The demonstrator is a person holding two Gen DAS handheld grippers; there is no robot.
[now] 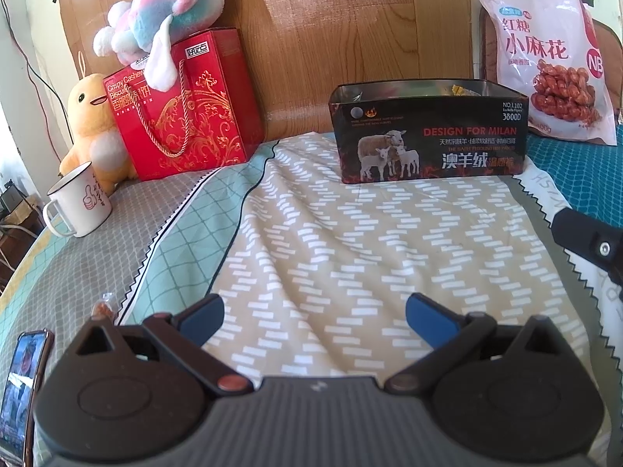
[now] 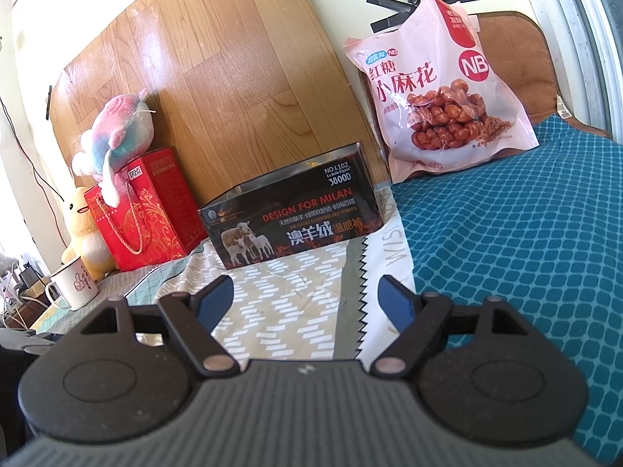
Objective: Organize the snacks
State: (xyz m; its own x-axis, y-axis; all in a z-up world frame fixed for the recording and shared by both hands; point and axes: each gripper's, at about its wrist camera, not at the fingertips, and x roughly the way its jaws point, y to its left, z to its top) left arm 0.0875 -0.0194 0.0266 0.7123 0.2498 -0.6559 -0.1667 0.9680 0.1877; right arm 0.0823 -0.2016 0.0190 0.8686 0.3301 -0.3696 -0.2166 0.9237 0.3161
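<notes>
A: Which step is judged to be in hand?

B: A pause between pickups, it seems. The left gripper (image 1: 314, 313) is spread wide with nothing between its blue pads, and the right gripper (image 2: 306, 299) is likewise held apart and empty. Both are poised above the patchwork cloth (image 1: 350, 241), short of the black tin box (image 1: 428, 132), which is set near the far edge of the bed against the wood-grain board (image 1: 350, 31). Something yellowish can be glimpsed inside the open tin, though it cannot be identified.

A: And what is called for next?

B: A snack must be reached. The pink bag of twisted dough snacks (image 2: 447, 93) is propped at the far right corner on the teal quilt (image 2: 525, 233), well apart from the tin. One small wrapped sweet (image 1: 104, 307) is seen at the near left edge, beside a phone (image 1: 23, 389). A low, careful pinch would likely be needed for it.

A: The rest of the surface?

B: At the far left, a red gift bag (image 1: 187, 105) is topped by a pastel plush (image 1: 171, 11), with a yellow duck plush (image 1: 91, 124) and an enamel mug (image 1: 80, 202) beside it. Black tape and sunlit walls are visible behind.
</notes>
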